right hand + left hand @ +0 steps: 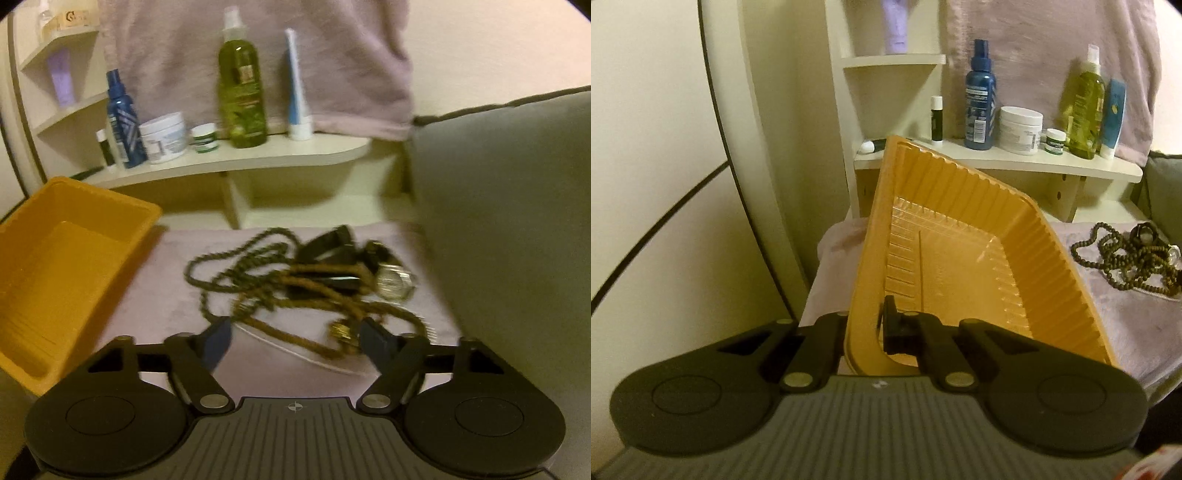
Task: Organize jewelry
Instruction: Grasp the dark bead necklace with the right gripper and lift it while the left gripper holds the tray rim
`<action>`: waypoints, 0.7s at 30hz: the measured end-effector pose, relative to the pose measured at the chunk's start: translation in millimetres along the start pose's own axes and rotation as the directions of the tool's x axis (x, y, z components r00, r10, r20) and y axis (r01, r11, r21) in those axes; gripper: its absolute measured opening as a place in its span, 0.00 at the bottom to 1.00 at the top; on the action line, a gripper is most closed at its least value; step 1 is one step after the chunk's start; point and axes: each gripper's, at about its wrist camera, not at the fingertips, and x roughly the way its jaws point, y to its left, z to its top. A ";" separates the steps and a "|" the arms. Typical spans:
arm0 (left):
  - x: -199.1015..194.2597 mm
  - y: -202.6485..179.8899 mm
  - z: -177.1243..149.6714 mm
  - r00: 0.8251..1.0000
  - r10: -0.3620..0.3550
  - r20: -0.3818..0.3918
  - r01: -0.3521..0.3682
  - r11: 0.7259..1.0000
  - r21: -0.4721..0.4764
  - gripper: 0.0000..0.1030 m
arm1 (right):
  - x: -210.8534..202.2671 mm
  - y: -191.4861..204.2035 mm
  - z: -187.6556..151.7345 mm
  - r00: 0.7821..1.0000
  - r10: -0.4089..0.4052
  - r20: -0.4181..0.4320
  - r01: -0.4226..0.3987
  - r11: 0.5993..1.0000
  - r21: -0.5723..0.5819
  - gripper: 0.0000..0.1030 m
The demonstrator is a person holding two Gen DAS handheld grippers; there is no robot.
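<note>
Clearly the left gripper [864,328] is clamped on the rim of the yellow tray [960,236], tilted left of the jewelry pile [306,280]. Right gripper [295,339] jaws stand apart just before that blurred pile, seemingly touching nothing.

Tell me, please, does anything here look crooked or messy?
Yes. The yellow tray is tilted, one edge lifted in the shut left gripper. The bead necklaces lie in one tangled heap with a watch on the cloth.

tray [979,236]: glossy orange plastic, ribbed walls
cloth [159,295]: matt, fuzzy lilac fabric
beads [236,266]: dull brown strands ahead of the right gripper
watch [395,282]: shiny metal
shelf [1034,164]: smooth cream finish
</note>
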 end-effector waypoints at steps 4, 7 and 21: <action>-1.0 -5.9 2.8 1.000 0.013 -0.011 -0.013 1.000 0.000 0.03 | 26.2 7.0 6.0 0.999 0.049 -0.012 -0.049 0.999 0.021 0.60; -1.2 -8.3 4.1 1.000 0.018 -0.023 -0.018 1.000 0.005 0.03 | 44.8 7.9 10.0 0.998 0.057 -0.029 -0.056 0.998 0.037 0.51; -0.2 -10.1 2.8 0.999 0.023 -0.036 -0.023 1.000 0.006 0.03 | 29.3 3.7 35.1 0.996 0.087 0.003 -0.087 0.996 0.002 0.07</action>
